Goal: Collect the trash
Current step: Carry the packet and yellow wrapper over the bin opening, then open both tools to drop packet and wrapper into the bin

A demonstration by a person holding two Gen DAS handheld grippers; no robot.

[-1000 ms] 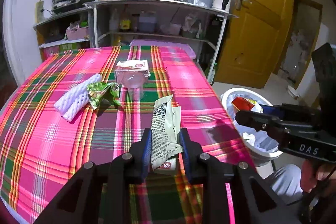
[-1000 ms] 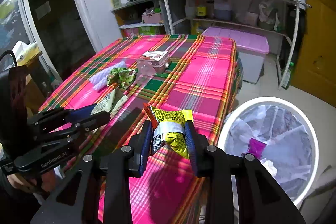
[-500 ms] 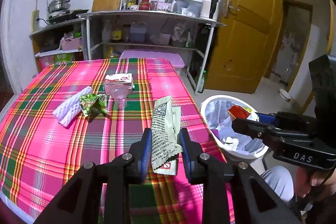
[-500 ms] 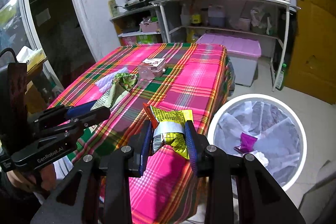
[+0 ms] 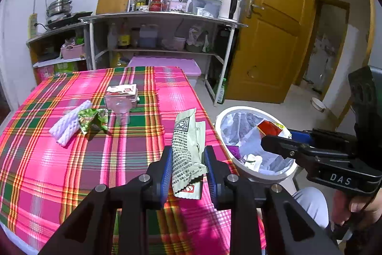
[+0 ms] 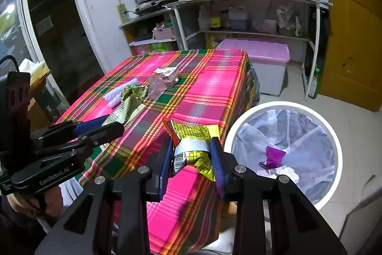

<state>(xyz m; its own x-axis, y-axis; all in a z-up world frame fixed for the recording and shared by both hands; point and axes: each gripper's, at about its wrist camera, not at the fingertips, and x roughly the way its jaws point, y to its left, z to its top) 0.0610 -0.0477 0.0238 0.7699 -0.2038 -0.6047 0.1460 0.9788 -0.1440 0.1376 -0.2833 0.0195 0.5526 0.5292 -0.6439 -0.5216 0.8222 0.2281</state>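
My left gripper (image 5: 187,159) is shut on a pale green printed wrapper (image 5: 187,147), held above the near right part of the plaid table (image 5: 71,159). My right gripper (image 6: 192,154) is shut on a crumpled yellow and red snack bag (image 6: 193,138), held over the table's corner beside the white trash bin (image 6: 339,154). In the left wrist view the right gripper (image 5: 265,139) hangs over the bin (image 5: 260,173). In the right wrist view the left gripper (image 6: 117,122) shows at the left with its wrapper (image 6: 124,111).
On the table lie a white foam net (image 5: 68,124), a crumpled green wrapper (image 5: 92,117) and a clear plastic box (image 5: 121,99). The bin holds a liner and scraps. Shelves (image 5: 155,35), a pink-lidded crate (image 6: 260,56) and a wooden door (image 5: 269,40) stand behind.
Both grippers have drawn back and to the right with their wrappers still held. The bin has come further into both views.
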